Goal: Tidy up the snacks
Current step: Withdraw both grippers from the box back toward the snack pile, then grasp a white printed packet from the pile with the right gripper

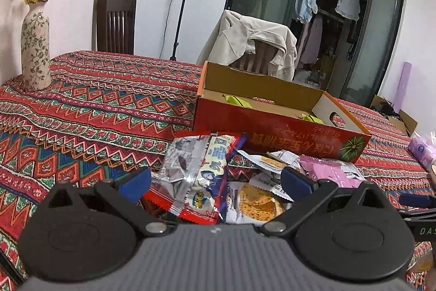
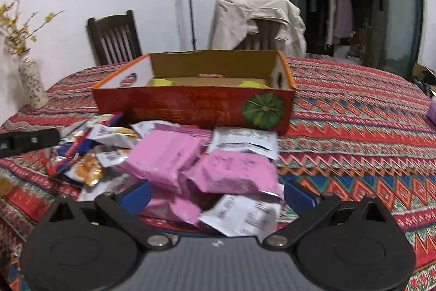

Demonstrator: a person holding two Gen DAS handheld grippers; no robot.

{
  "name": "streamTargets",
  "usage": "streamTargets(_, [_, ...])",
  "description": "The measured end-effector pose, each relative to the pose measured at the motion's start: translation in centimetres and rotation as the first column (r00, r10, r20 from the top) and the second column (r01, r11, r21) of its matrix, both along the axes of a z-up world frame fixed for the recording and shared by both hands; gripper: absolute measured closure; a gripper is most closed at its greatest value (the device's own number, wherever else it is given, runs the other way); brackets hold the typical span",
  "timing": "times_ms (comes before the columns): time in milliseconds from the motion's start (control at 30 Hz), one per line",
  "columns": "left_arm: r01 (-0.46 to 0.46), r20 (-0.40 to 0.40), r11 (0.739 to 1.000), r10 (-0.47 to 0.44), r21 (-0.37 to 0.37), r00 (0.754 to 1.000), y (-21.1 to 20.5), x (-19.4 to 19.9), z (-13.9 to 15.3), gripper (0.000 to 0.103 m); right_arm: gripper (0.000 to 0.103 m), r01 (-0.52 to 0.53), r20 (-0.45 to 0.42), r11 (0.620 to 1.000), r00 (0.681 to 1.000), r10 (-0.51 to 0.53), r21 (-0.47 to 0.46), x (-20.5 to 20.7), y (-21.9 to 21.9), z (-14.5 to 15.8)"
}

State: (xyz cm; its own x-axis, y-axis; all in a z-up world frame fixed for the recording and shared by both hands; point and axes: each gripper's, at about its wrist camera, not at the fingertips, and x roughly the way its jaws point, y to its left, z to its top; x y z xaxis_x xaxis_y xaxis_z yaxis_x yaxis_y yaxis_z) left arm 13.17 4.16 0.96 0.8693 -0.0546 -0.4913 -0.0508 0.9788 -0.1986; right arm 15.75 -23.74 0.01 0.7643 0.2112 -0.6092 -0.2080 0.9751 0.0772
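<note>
Left wrist view shows the left gripper spread wide, low over a heap of snack packets just in front of the red cardboard box. Beside it, the right gripper gapes too, pink packets lying between its blue fingers, nothing gripped.

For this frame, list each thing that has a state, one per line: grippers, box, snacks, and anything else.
left gripper: open, empty, over the snack pile
right gripper: open, empty, over the pink packets
cardboard box: open-topped, upright, a few yellow-green packets inside
snack pile: loose on the tablecloth, outside the box
vase: upright, holding flower branches
jacket: draped over a chair
</note>
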Motion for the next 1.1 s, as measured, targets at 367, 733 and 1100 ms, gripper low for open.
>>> streamTargets(367, [0.000, -0.012, 0.999, -0.001, -0.047, 1.000, 0.8, 0.4, -0.7, 0.000, 0.000, 0.064, -0.086, 0.998, 0.994, -0.066, -0.020, 0.6, -1.9, -2.3])
streamTargets(733, [-0.017, -0.017, 0.999, 0.016, -0.050, 1.000, 0.9, 0.5, -0.9, 0.000, 0.012, 0.103, -0.110, 0.994, 0.989, -0.101, 0.019, 2.6, -2.1, -2.7])
streamTargets(1100, [-0.026, -0.025, 0.998, 0.024, -0.059, 0.999, 1.0, 0.7, -1.1, 0.000, 0.046, 0.042, -0.035, 0.995, 0.998, -0.045, -0.090, 0.7, -1.3, -3.0])
